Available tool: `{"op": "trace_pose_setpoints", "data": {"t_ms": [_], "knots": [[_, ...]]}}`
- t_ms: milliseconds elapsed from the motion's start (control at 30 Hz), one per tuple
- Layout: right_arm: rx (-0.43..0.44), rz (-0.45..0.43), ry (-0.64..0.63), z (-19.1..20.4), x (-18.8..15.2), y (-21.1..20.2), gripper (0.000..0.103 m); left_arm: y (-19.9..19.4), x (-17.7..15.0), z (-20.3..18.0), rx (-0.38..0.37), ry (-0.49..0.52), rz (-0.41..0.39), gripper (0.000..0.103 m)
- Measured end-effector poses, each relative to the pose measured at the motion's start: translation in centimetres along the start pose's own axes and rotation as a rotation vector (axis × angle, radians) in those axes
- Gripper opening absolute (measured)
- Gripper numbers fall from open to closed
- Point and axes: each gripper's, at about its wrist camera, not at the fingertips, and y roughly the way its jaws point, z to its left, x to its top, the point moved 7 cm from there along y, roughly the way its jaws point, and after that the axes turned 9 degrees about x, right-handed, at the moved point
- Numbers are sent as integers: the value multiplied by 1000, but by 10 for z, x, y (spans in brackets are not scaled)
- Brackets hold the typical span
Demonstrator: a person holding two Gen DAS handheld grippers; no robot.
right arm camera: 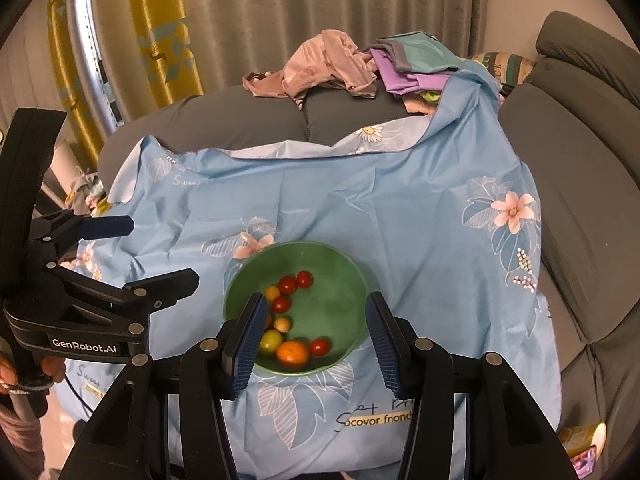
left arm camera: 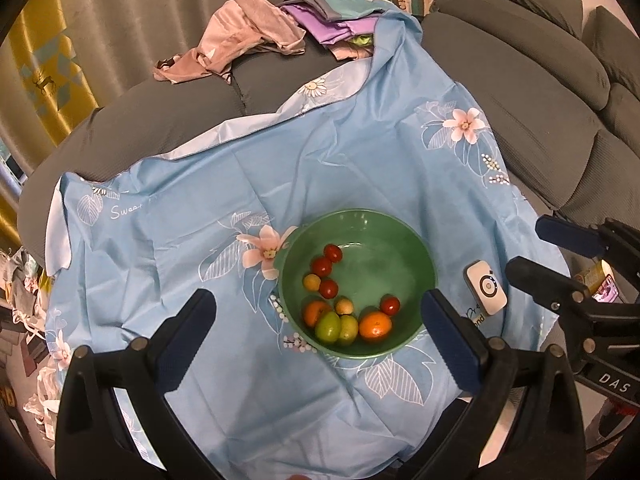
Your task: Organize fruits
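**Both hand-held grippers spread and empty over the fruit bowl**

The left hand-held gripper (left arm camera: 318, 334) hangs above the near-left side of the green bowl (left arm camera: 424, 240) with its jaws spread wide, wider than most of the bowl; nothing sits between them and they touch nothing; its left finger stands over bare blue floral cloth (left arm camera: 180, 184), its right finger over the bowl's right rim. The bowl rests on the cloth, which is draped over a grey sofa (left arm camera: 532, 92); inside lie four red cherry tomatoes (left arm camera: 322, 266), two small yellowish fruits (left arm camera: 312, 281), two green fruits (left arm camera: 328, 327) and two oranges (left arm camera: 375, 326), all gathered along the left and near side, the far-right half of the basin bare. Just right of the bowl a small white device (left arm camera: 485, 288) lies on the cloth. The right hand-held gripper (right arm camera: 316, 344) is also parted, less widely, and holds nothing; in its own view its fingers frame the near half of the bowl, the left one hiding part of the fruit. Open cloth stretches left of and beyond the bowl; the cloth's far edge folds back to show the grey cushion, where a heap of pink and purple clothes (left arm camera: 256, 36) lies; to the right the sofa backrest rises close to the cloth's edge.
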Motion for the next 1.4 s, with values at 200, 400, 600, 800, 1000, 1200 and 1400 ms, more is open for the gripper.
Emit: {"op": "trace_pose_setpoints", "data": {"t_ms": [200,400,600,800,1000,1200,1400], "knots": [[1,1,-3,2,-2,2,51,0,0,-4,-2,21,-3,102],[-1,4,-2,1,-2,2,51,2,-1,-7,0,23,4,102],[2,12,2,0,-5,7,51,9,-4,-8,0,30,20,102],[6,16,8,-1,-6,8,51,12,-5,-9,1,35,30,102],[9,23,16,-4,-7,11,51,16,-4,-11,1,37,40,102],[8,25,16,-4,-7,13,51,16,-4,-14,-1,34,33,102],[9,27,19,-5,-7,14,51,18,-4,-14,-2,30,41,102]]}}
